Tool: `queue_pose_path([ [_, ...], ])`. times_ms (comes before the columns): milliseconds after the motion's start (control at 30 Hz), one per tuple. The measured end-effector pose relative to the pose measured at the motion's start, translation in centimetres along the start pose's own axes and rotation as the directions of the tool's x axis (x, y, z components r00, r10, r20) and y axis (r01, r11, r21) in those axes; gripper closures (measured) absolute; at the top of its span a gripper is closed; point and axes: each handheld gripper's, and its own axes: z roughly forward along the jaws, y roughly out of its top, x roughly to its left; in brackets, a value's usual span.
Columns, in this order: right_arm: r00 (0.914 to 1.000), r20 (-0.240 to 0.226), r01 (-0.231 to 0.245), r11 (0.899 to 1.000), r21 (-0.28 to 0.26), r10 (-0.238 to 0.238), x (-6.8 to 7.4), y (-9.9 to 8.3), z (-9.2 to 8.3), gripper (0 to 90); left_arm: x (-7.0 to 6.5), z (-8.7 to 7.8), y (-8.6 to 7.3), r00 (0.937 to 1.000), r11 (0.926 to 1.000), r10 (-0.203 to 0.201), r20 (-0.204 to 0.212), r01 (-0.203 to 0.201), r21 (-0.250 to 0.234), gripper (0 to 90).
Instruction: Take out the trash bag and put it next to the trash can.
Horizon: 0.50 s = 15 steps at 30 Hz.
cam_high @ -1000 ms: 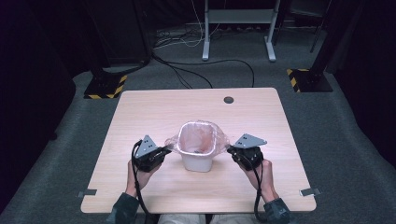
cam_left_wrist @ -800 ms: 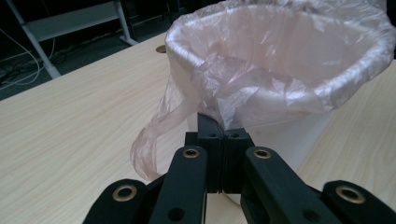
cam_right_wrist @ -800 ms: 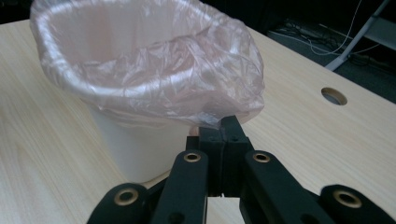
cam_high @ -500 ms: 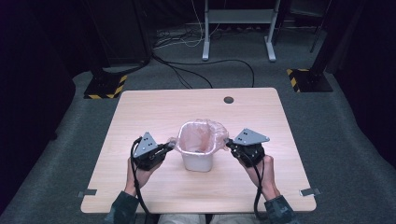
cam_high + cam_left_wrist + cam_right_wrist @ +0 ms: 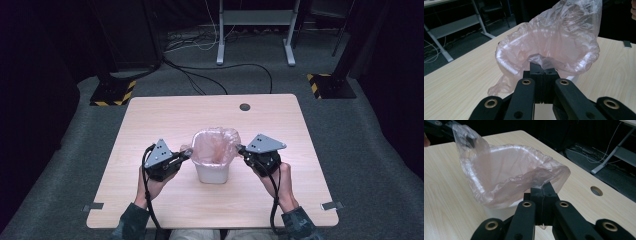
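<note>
High view: white bin (image 5: 212, 171) stands on the table (image 5: 150, 120), roughly mid-width and nearer the person's edge than the far edge. A pink plastic bag (image 5: 216, 145) lines it, with the rim folded over the bin's top. Left gripper (image 5: 183, 154) sits just beside the bin's left side, right gripper (image 5: 242, 150) just beside its right side. Each has its jaw tips at the bag's rim, one on either side of the opening. A hand (image 5: 150, 185) holds the left unit, another hand (image 5: 277, 180) holds the right.

Left gripper view: jaws are pressed together, clamped on a pinch of the bag's (image 5: 549, 50) near rim. The film bunches right at the jaw tips. The rest of the bag opens out beyond the jaws; the far rim stands up higher, pulled to a peak at the top right. Loose film hangs down the near left outside of the bin.

Right gripper view: jaws together as well, clamped on the bag's (image 5: 511, 170) near rim, a fold of film caught at the tips. The bag mouth spreads away from the jaws toward the left gripper (image 5: 470, 138), which grips the opposite rim, raised to a peak. White bin wall (image 5: 499, 212) shows below the film, just left of the jaws.
</note>
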Motion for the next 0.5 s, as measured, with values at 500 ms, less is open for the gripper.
queue_pose_path([
  [500,0.9984,-0.047,0.030,0.999,-0.010,-0.031,1.1,2.5,0.4,90.0,-0.7,1.1,2.1,0.9976,0.9990,0.038,0.058,-0.037,-0.024,89.5],
])
